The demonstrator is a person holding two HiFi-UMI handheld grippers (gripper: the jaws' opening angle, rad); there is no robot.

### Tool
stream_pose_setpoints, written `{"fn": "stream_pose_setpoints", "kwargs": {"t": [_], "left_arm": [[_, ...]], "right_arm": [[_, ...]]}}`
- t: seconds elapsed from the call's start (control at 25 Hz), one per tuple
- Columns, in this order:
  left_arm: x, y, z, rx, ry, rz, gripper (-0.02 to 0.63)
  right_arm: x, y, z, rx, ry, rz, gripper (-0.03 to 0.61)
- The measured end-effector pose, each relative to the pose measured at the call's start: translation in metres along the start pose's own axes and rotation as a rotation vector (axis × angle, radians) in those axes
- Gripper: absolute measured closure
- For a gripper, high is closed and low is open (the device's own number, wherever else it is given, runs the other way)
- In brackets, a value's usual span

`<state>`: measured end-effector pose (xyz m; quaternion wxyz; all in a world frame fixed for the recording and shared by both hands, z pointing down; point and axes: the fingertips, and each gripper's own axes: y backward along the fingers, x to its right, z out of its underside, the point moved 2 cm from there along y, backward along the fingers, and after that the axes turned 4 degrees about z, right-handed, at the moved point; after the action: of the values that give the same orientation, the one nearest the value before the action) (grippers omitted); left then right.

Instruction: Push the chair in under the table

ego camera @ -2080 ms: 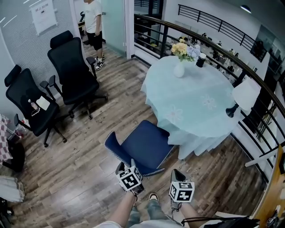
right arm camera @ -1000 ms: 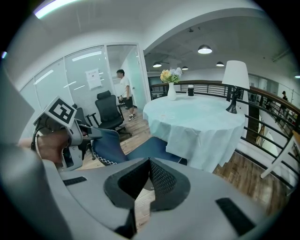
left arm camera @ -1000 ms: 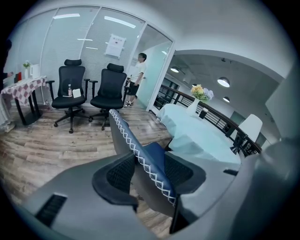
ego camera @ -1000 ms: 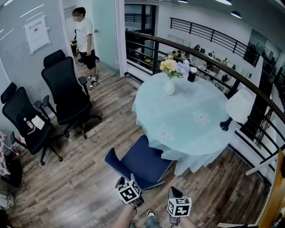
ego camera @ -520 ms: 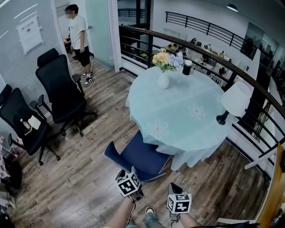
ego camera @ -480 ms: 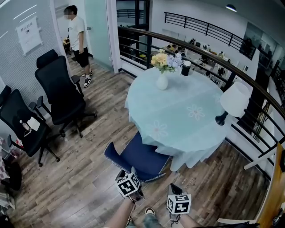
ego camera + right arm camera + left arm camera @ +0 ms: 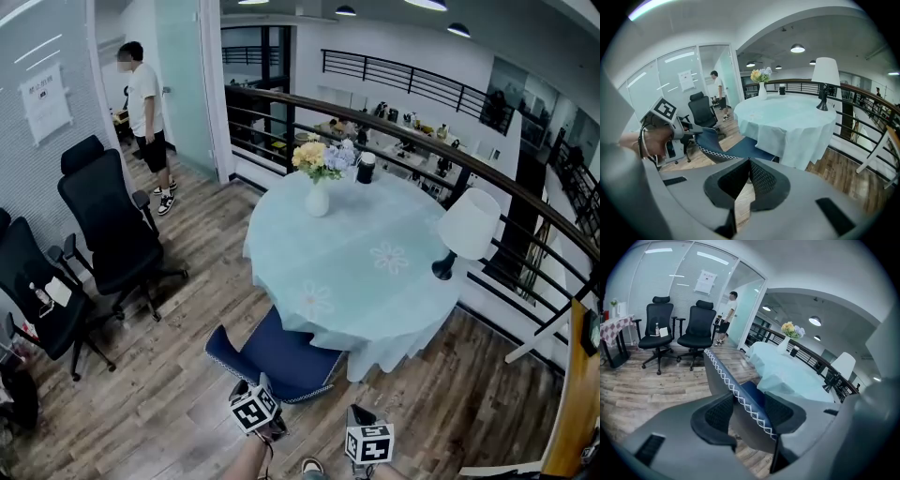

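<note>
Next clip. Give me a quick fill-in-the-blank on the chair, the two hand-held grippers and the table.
1. The left hand-held gripper is shut on the back of the ___ chair.
2. Its jaws together, the right hand-held gripper holds ___.
3. On the table, the vase holds ___.
4. The lamp has a ___ shade.

Missing words: blue; nothing; flowers; white.

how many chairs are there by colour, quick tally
blue chair: 1
black office chairs: 2
total: 3
</note>
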<state>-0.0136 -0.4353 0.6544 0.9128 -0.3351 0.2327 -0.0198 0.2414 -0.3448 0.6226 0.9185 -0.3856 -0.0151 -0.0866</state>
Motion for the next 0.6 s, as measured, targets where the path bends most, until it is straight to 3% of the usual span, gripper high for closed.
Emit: {"fn": "stream_pose_setpoints", "kwargs": {"t": [0.2, 0.32, 0.6], "left_arm": [[-0.002, 0.003, -0.005, -0.002, -0.021, 0.079, 0.399], [-0.005, 0.009, -0.001, -0.012, -0.036, 0.084, 0.399], [0.001, 0.063, -0.023, 0.117, -0.211, 0.132, 0.422]], "right_arm": [[-0.006, 0.003, -0.006, 0.027, 0.006, 0.006, 0.560], [-0.013, 0.007, -0.007, 0.037, 0.010, 0.004, 0.560], [-0.029, 0.019, -0.014, 0.075, 0.008, 0.003, 0.560]]}}
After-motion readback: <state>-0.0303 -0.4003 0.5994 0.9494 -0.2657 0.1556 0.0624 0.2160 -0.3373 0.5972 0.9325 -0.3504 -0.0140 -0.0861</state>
